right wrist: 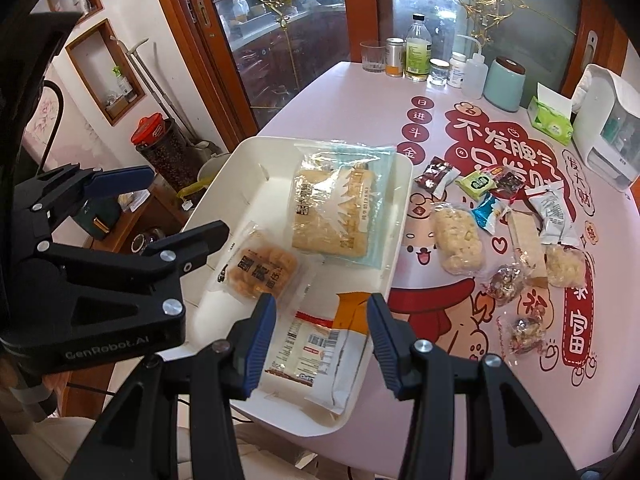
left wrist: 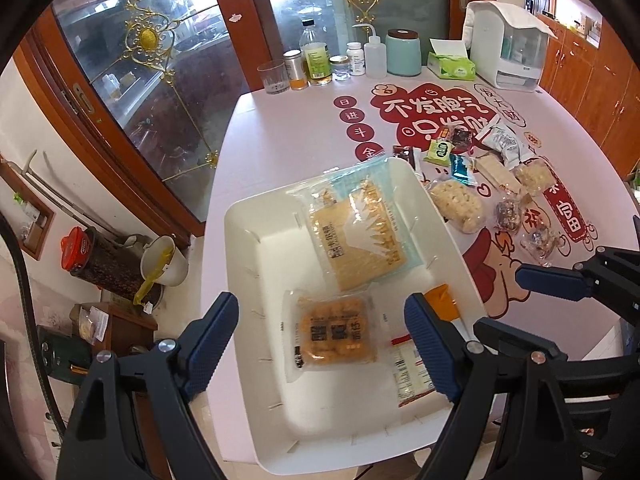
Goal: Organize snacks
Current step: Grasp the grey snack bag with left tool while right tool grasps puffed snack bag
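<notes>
A white tray (left wrist: 248, 240) (right wrist: 240, 160) sits at the table's near left. In it lie a large clear pack of pale biscuits (left wrist: 360, 236) (right wrist: 336, 208), a small pack with an orange pastry (left wrist: 334, 334) (right wrist: 260, 270), and a white pack with an orange corner (left wrist: 412, 360) (right wrist: 320, 344). My left gripper (left wrist: 320, 344) is open above the pastry pack and holds nothing. My right gripper (right wrist: 322, 338) is open above the white pack, empty. Loose snacks lie right of the tray: a puffed rice cake (left wrist: 460, 204) (right wrist: 458, 240) and several small wrapped sweets (right wrist: 480, 184).
Bottles, a glass and a teal jar (left wrist: 404, 52) (right wrist: 504, 82) line the far table edge, with a tissue box (right wrist: 550, 120) and a white dispenser (left wrist: 508, 48) (right wrist: 612, 132). A glass-door cabinet stands behind. Floor clutter lies left of the table.
</notes>
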`<action>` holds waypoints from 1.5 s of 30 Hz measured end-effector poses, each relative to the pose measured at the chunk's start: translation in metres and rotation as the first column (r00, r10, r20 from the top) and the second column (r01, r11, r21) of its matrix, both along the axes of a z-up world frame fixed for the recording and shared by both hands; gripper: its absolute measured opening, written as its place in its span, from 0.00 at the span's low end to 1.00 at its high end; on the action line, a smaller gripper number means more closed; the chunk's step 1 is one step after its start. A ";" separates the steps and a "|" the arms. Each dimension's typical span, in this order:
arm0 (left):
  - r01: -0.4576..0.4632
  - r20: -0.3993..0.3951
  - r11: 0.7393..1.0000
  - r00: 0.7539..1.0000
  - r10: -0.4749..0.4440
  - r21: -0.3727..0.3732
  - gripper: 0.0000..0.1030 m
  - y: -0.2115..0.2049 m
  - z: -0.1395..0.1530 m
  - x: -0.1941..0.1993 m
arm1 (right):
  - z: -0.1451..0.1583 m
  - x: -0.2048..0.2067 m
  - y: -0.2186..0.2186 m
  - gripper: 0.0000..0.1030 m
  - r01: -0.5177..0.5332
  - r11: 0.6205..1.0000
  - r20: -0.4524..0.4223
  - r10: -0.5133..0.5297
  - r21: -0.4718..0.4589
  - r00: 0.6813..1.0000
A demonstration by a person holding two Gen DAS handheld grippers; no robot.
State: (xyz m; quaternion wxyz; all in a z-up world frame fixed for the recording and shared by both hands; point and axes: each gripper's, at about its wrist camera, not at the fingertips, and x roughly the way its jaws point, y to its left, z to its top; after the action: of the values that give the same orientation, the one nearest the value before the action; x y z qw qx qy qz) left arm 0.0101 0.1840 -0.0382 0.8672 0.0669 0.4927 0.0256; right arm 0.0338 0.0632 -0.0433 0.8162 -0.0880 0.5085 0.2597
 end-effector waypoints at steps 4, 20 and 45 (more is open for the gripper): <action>0.010 -0.001 1.000 1.000 -0.010 0.002 0.84 -0.014 0.000 0.006 | 0.001 0.005 -0.013 0.47 0.006 1.000 0.000 -0.006 0.000 1.000; 0.097 -0.004 0.975 0.995 -0.100 -0.201 0.94 -0.107 0.013 0.073 | 0.019 0.053 -0.145 0.60 0.193 0.979 0.092 -0.198 0.068 0.976; 0.050 -0.173 0.968 0.980 -0.094 -0.245 0.94 -0.297 -0.063 0.305 | -0.103 0.203 -0.311 0.81 0.293 0.955 0.020 -0.293 -0.050 0.956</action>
State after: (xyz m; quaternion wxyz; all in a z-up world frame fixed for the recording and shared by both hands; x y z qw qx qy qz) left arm 0.3151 -0.1129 -0.1009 0.8204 -0.0181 0.5670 -0.0719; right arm 0.2369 -0.2481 -0.1468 0.8462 -0.0345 0.5175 0.1221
